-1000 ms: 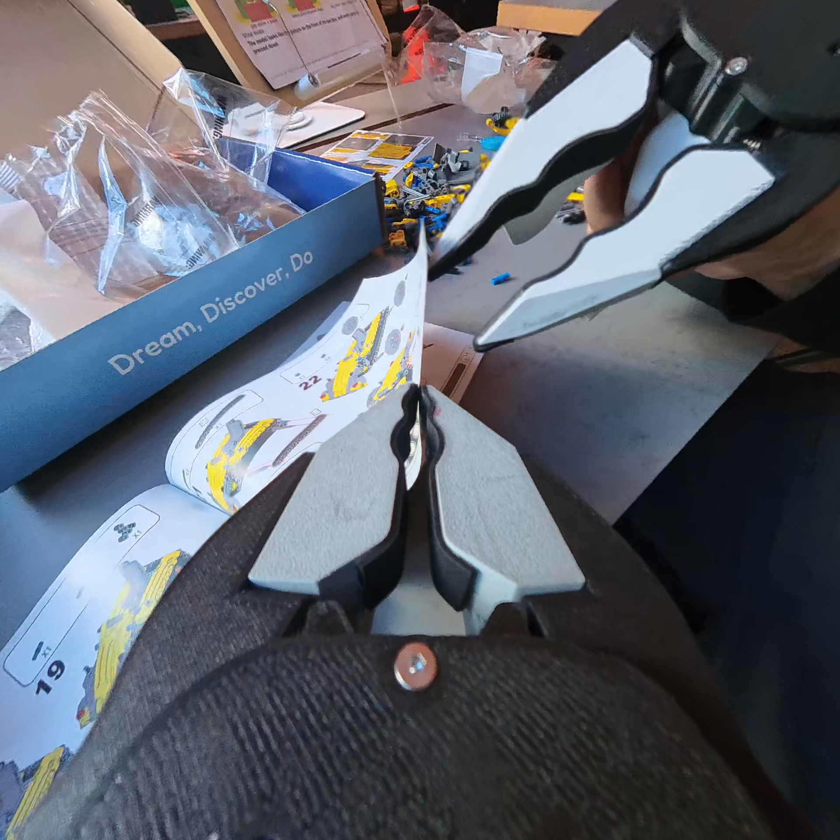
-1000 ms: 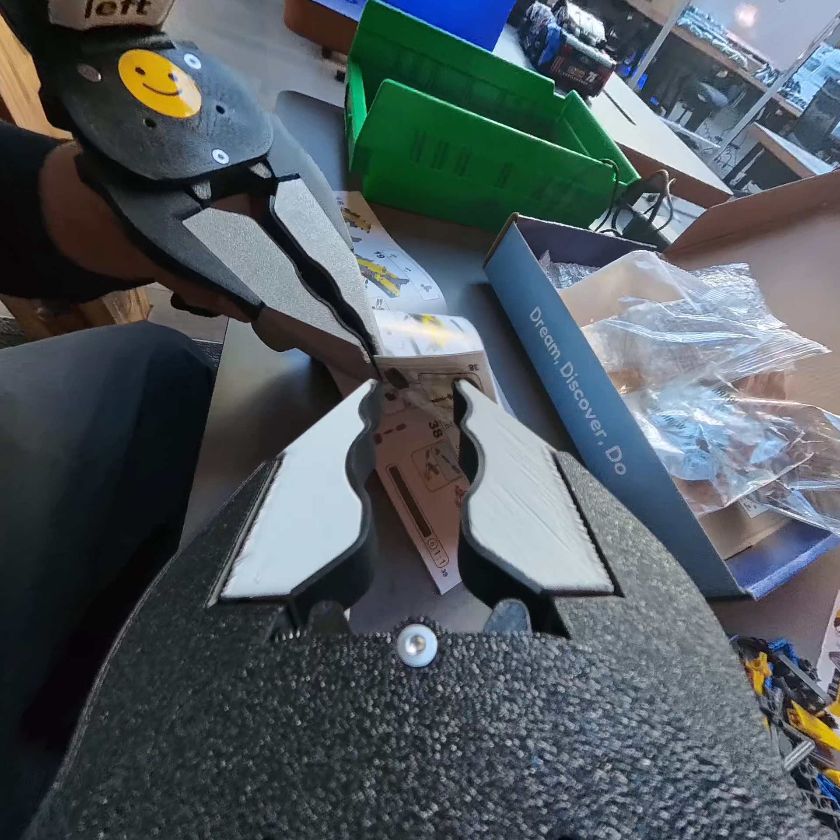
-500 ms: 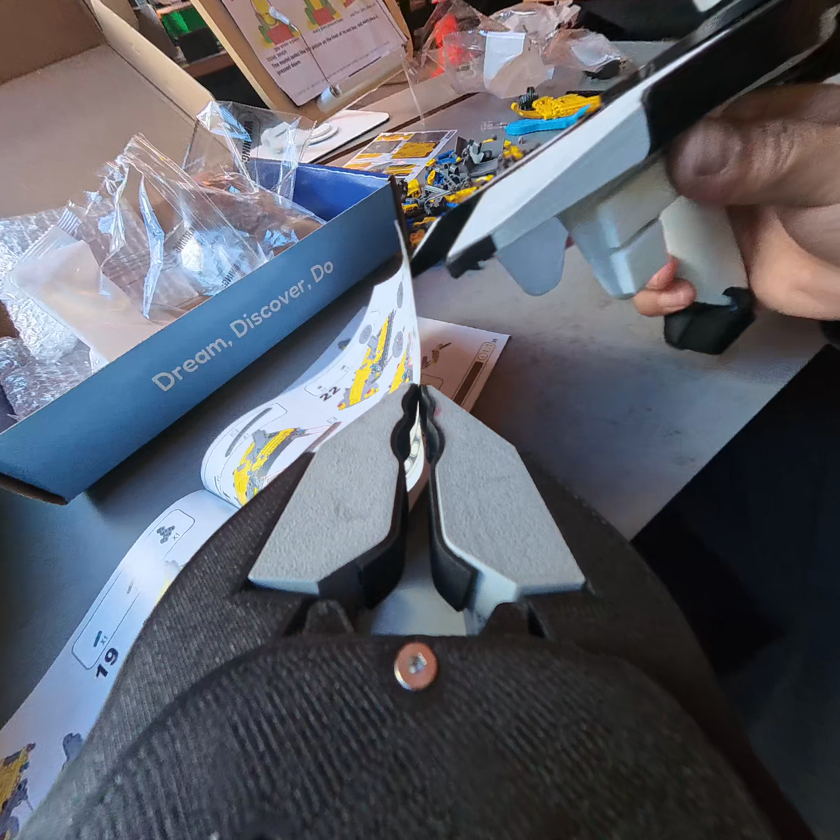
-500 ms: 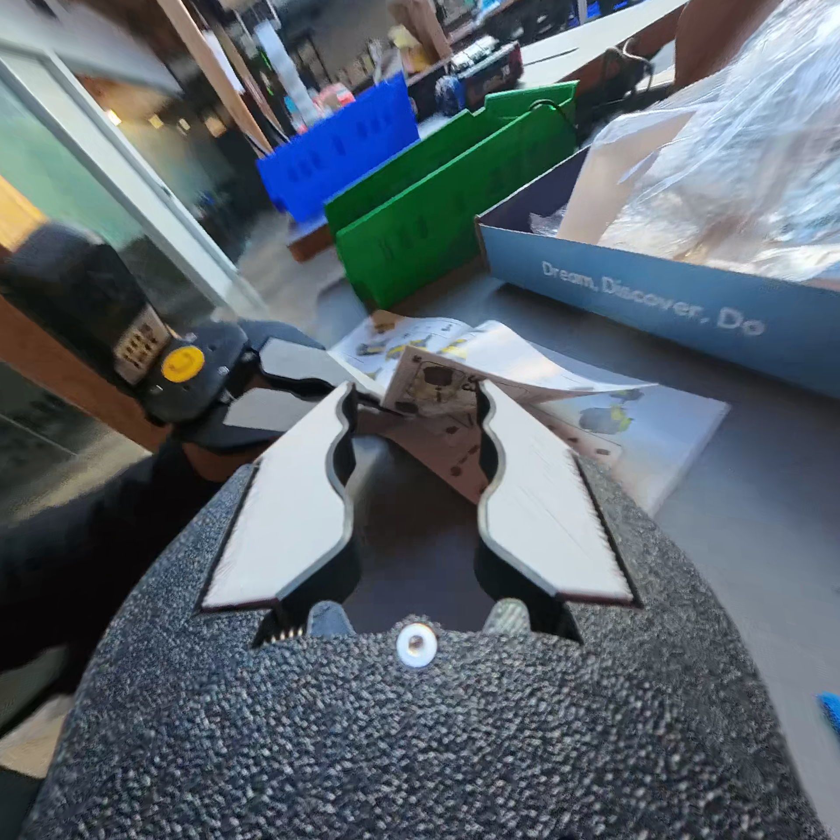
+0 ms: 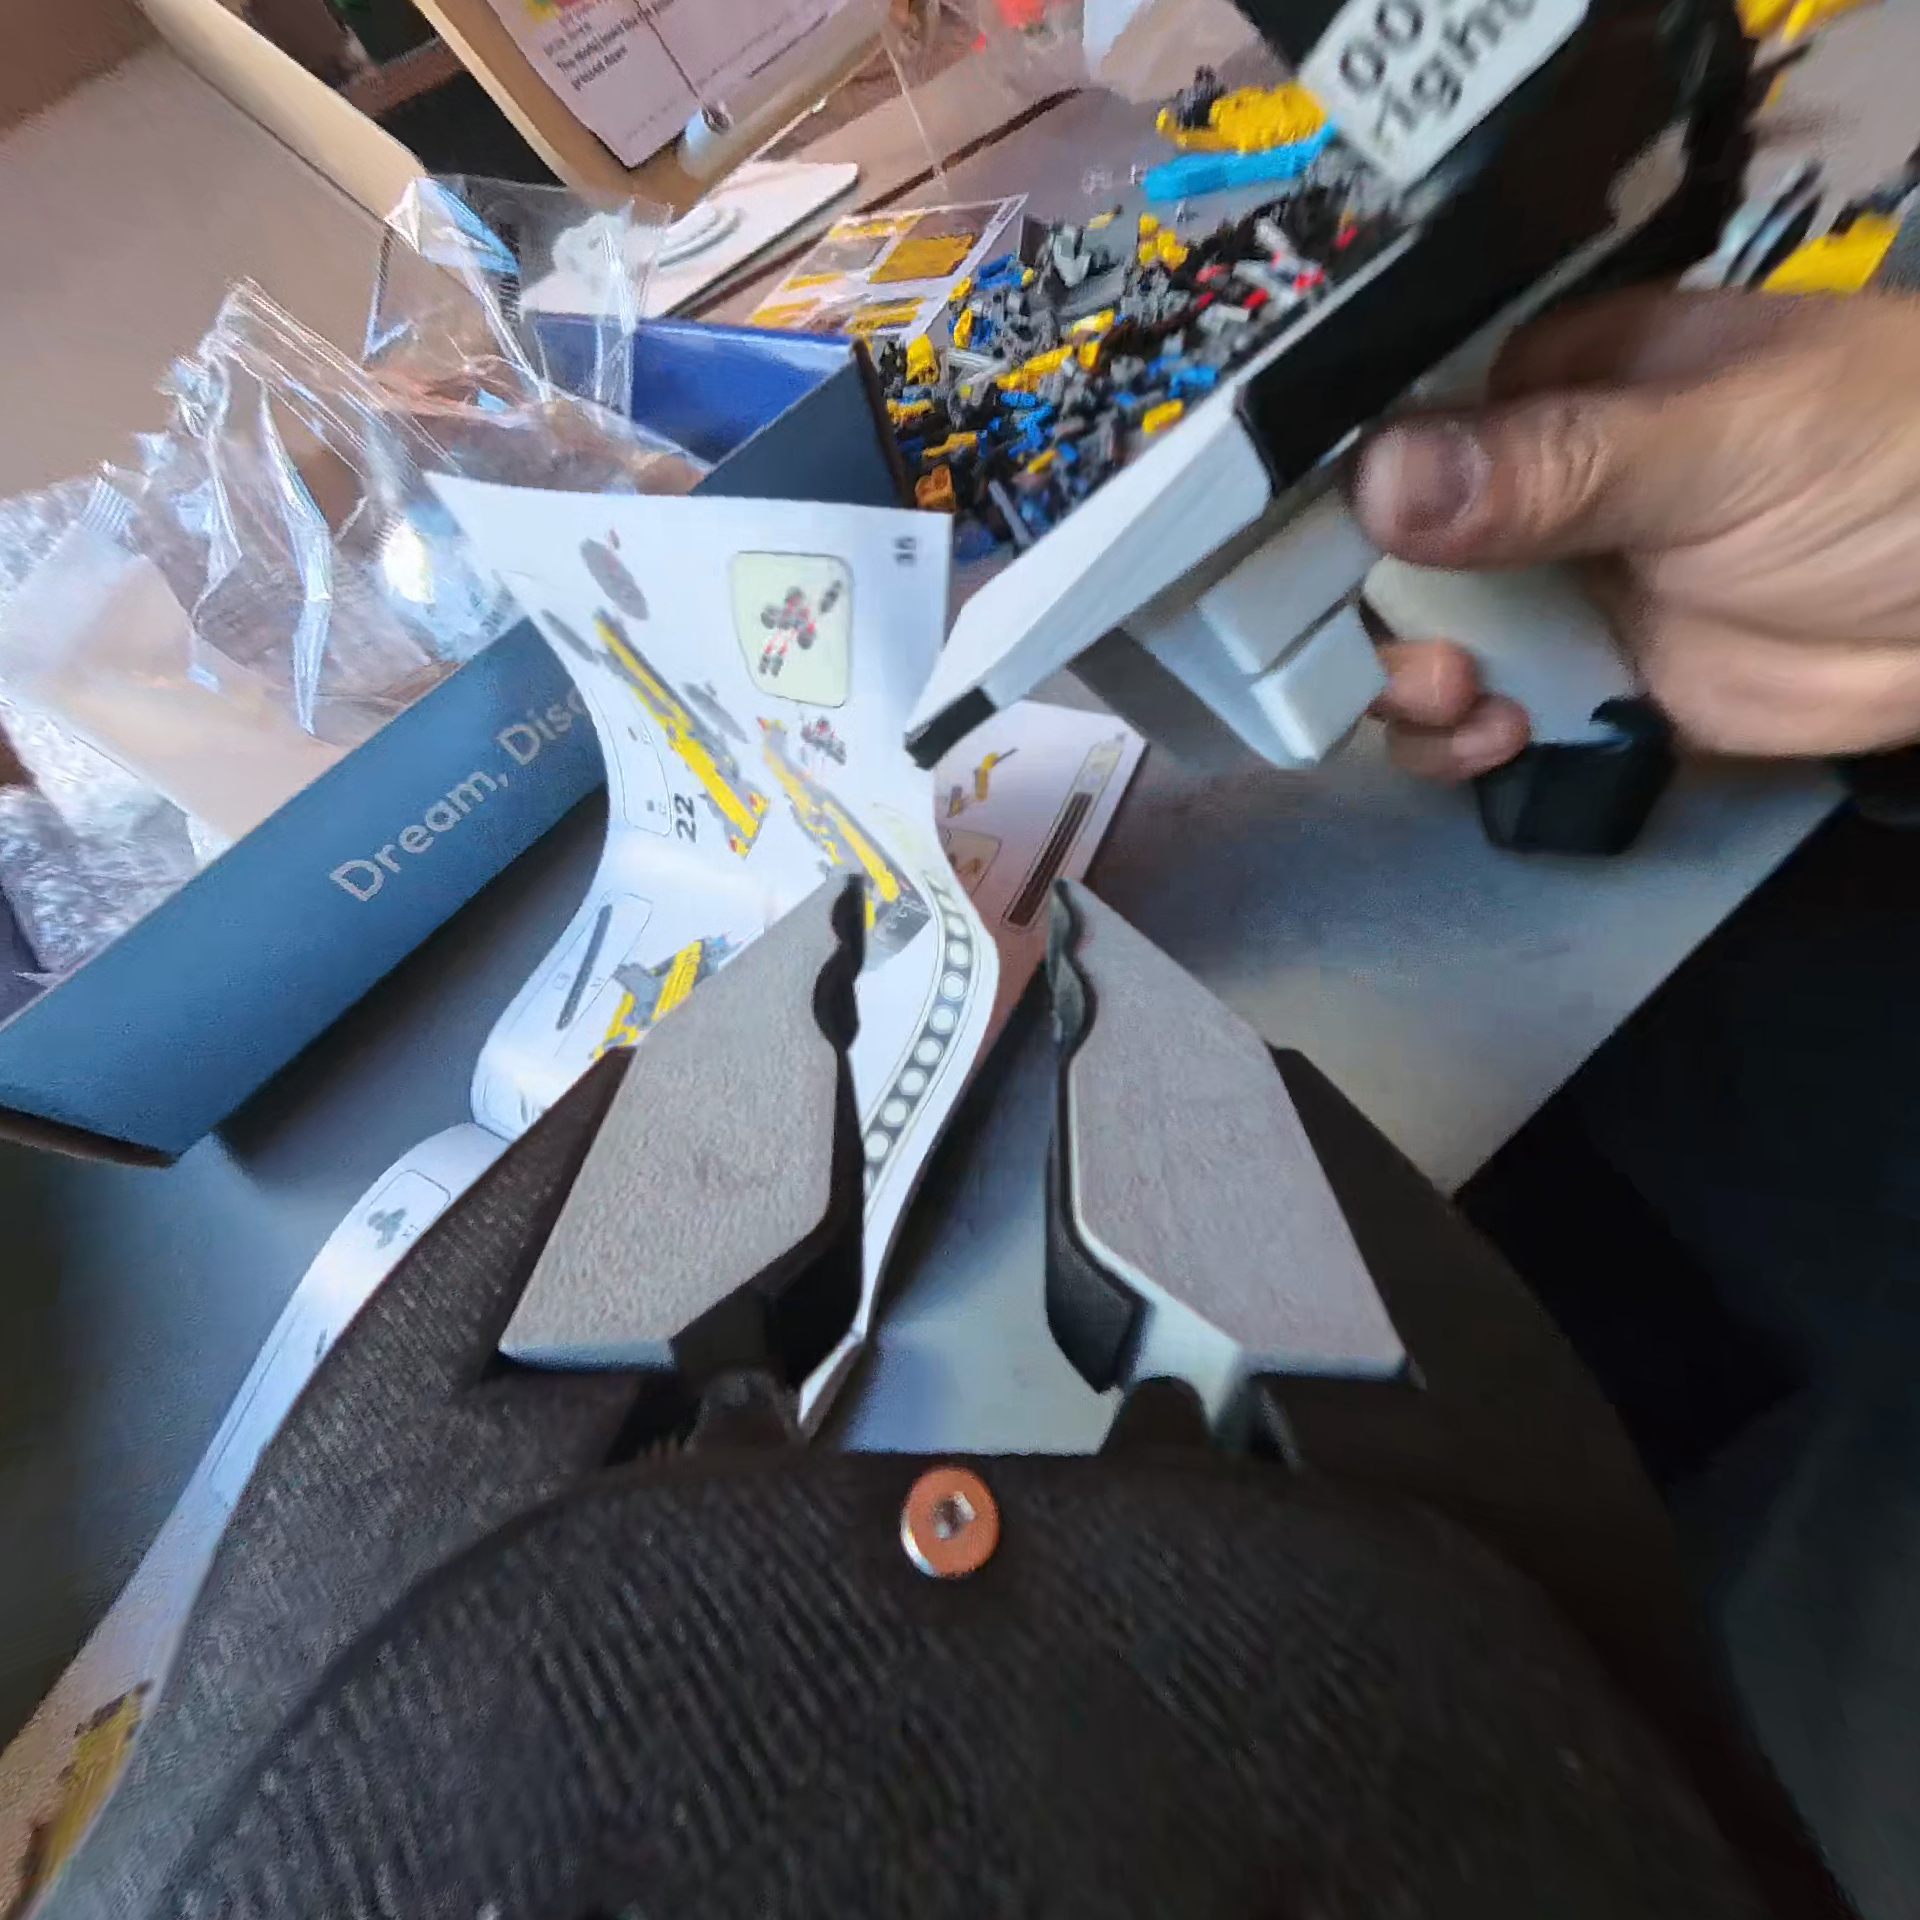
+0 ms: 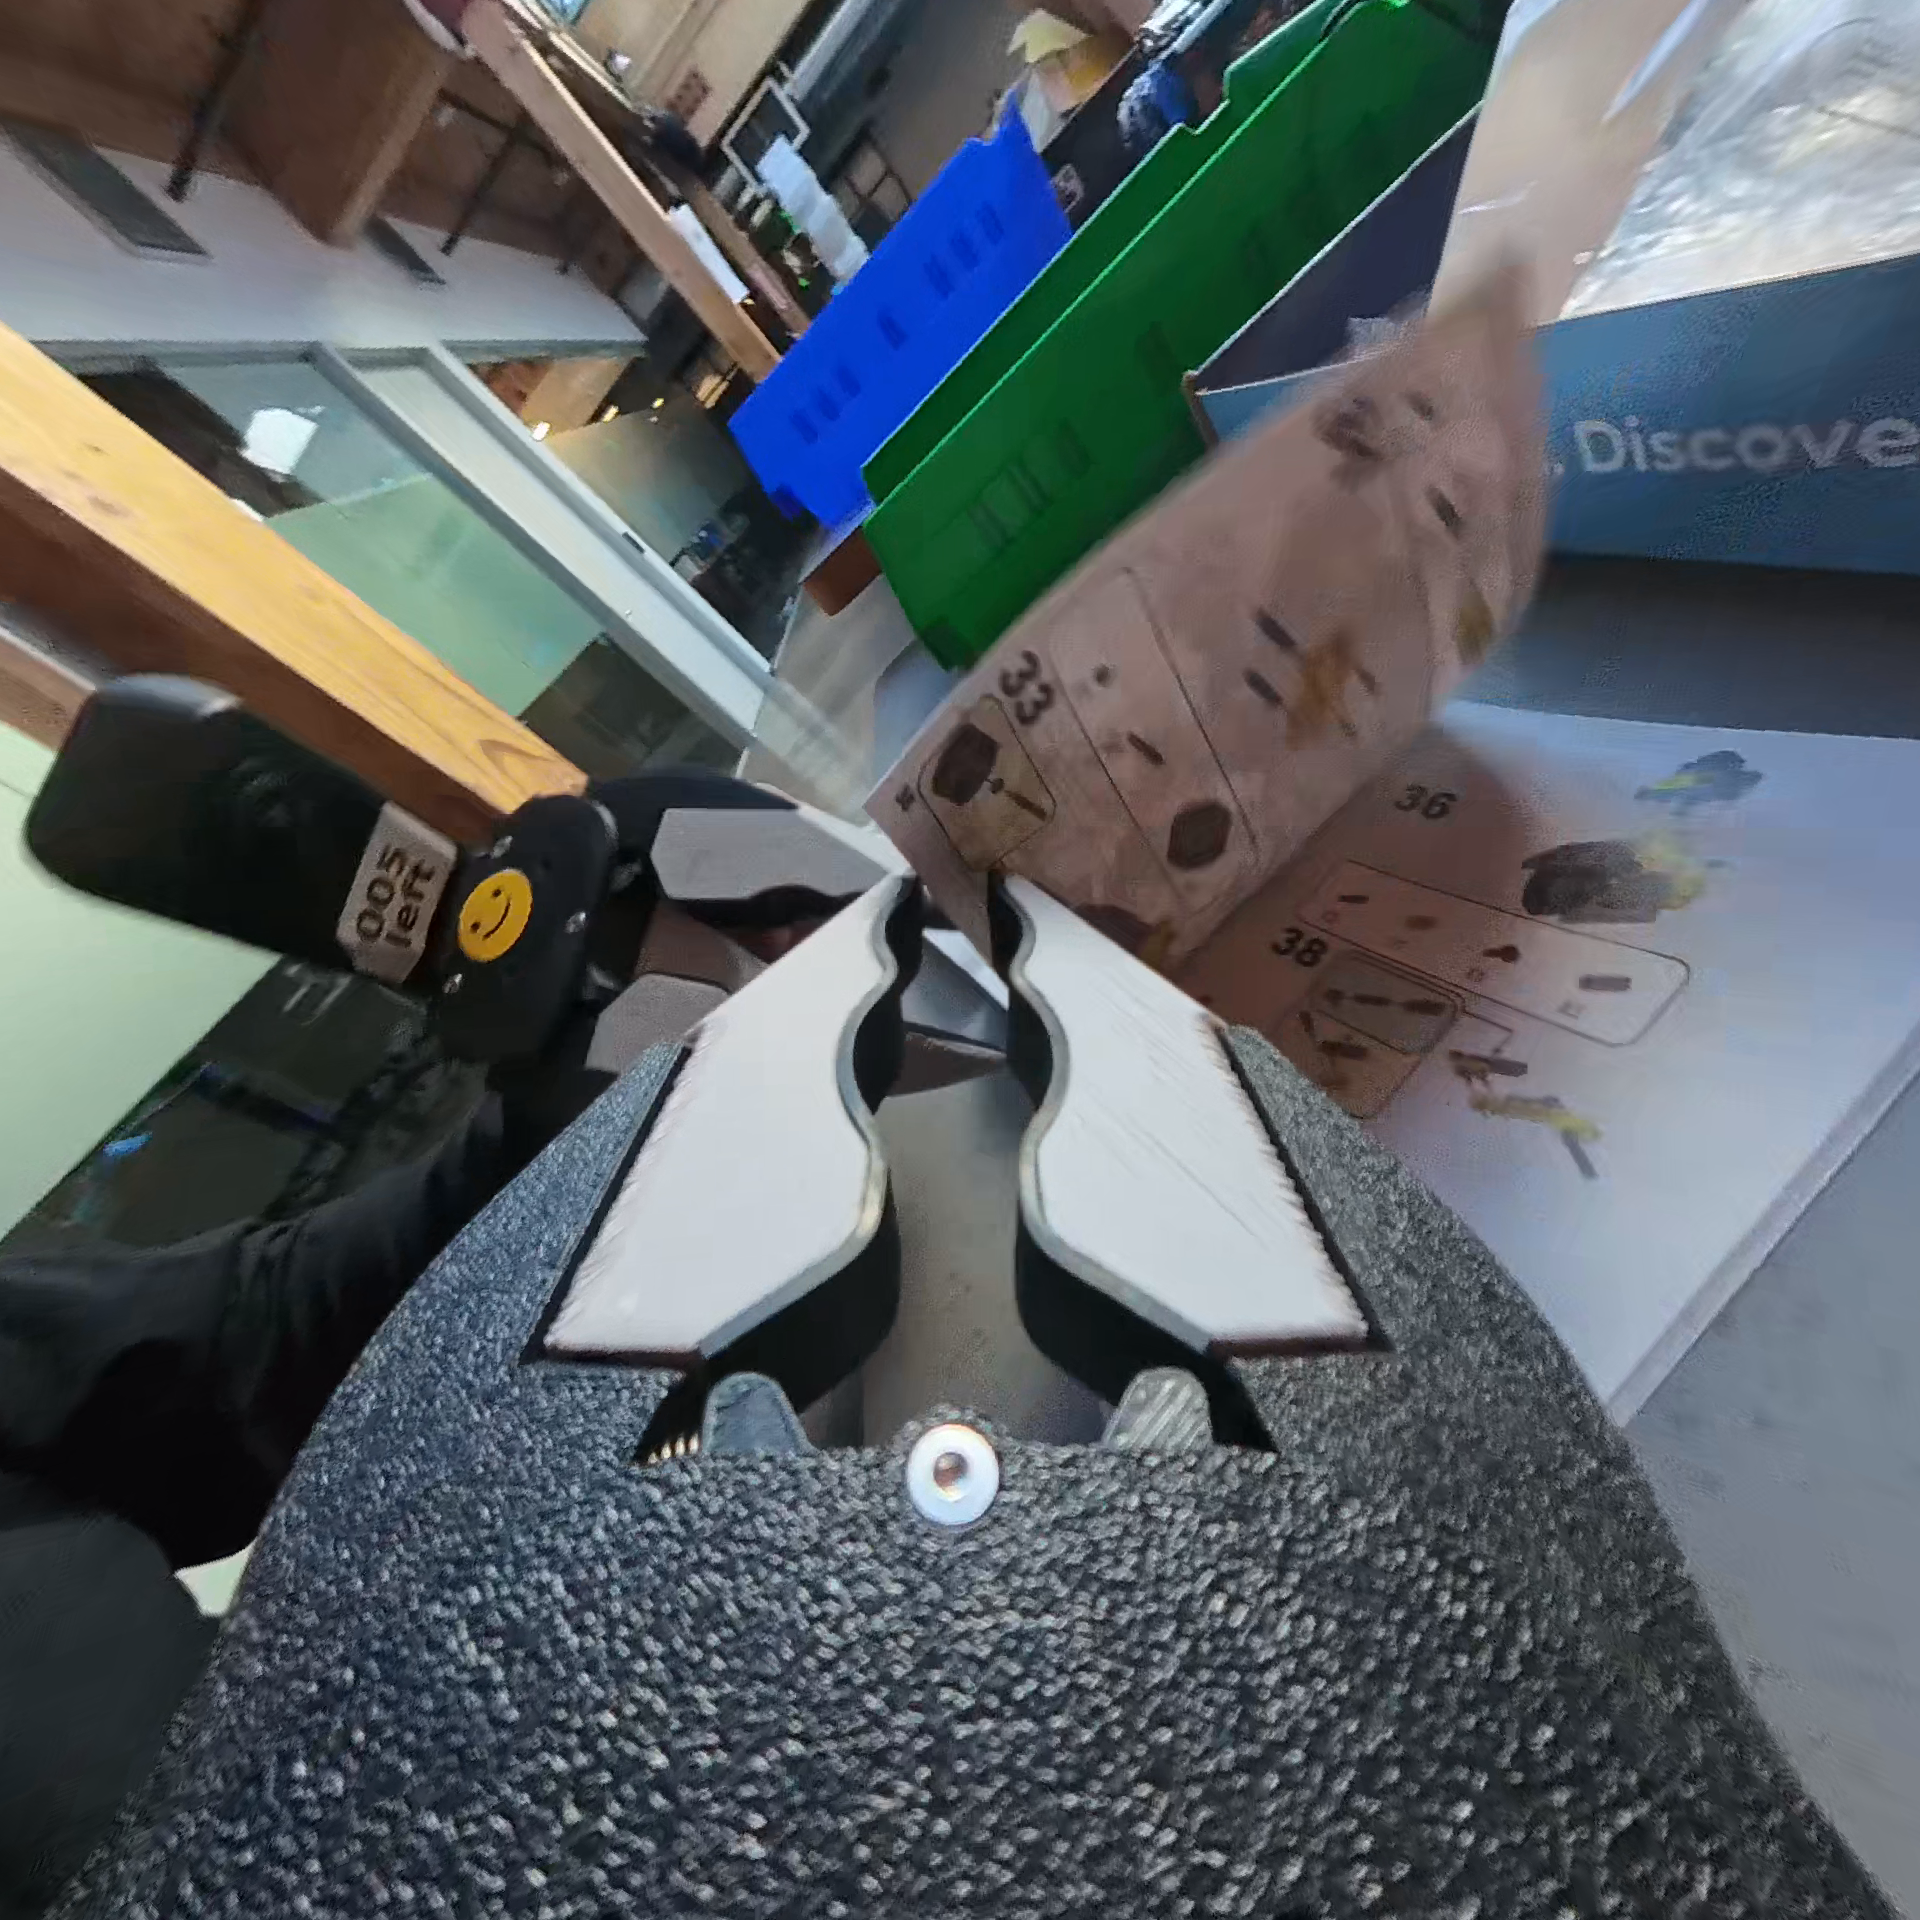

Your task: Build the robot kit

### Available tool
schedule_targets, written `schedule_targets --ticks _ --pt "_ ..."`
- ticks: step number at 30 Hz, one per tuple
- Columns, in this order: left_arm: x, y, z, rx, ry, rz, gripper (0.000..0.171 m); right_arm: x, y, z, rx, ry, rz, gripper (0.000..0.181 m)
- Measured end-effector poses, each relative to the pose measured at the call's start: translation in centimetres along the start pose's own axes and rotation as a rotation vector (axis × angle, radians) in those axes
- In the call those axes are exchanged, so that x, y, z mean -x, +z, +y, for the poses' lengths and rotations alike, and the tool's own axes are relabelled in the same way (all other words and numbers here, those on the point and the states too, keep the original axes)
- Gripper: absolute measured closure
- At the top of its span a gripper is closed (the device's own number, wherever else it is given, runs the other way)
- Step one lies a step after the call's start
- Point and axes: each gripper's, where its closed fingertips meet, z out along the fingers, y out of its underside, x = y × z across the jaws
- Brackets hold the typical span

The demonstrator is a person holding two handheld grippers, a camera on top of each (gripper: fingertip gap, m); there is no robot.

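An open instruction booklet (image 5: 665,997) with yellow machine drawings lies on the grey table (image 5: 1351,935). One page (image 5: 790,727) stands up from it. My left gripper (image 5: 956,914) is open; the raised page passes between its fingers and leans on the left finger (image 5: 717,1143). My right gripper (image 6: 951,894) has its jaws narrowed to a small gap around the lower edge of that page (image 6: 1247,623). In the left wrist view the right gripper's tip (image 5: 935,727) meets the page's right edge, with a hand (image 5: 1714,520) on its handle. The left gripper (image 6: 748,914) shows just behind the right fingertips.
A blue cardboard box (image 5: 312,935) with clear plastic bags (image 5: 312,468) lies left of the booklet. A pile of small yellow, blue and grey building parts (image 5: 1091,343) lies beyond. A green bin (image 6: 1091,416) and a blue bin (image 6: 914,343) stand farther off. The table's edge (image 5: 1558,1091) runs close on the right. The grippers are tip to tip, or close to it.
My left gripper was shut on the page and has opened. My right gripper has swung in to the page's edge and its jaws have narrowed. The page now stands more spread out.
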Motion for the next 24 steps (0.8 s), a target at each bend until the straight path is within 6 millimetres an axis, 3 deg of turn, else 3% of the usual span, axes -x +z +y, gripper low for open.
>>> schedule_targets --ticks 2,5,9,11,17,21,24 --pt "0.7 -0.5 -0.7 -0.015 -0.048 0.015 0.132 0.4 -0.3 -0.4 -0.022 -0.001 -0.05 0.18" --pt "1.5 -0.7 -1.7 -0.026 -0.038 0.025 0.131 0.9 -0.3 -0.4 0.0 -0.034 -0.092 0.181" --pt "1.0 0.0 -1.8 0.034 0.094 0.058 0.132 2.6 -0.2 -0.7 0.011 -0.101 -0.175 0.181" --pt "1.1 0.3 -1.5 0.065 0.168 0.036 0.142 3.0 -0.3 -1.1 -0.002 -0.103 -0.195 0.181" --pt "1.5 0.6 -1.4 0.086 0.217 -0.105 0.171 2.1 -0.5 -1.8 -0.037 -0.061 -0.193 0.181" --pt "2.4 -0.2 -1.5 0.055 0.244 -0.21 0.171 1.7 -1.2 -2.3 -0.065 -0.012 -0.208 0.179" --pt "2.3 -0.5 -1.6 0.039 0.288 -0.235 0.171 1.3 -1.8 -3.2 -0.105 0.034 -0.204 0.161"
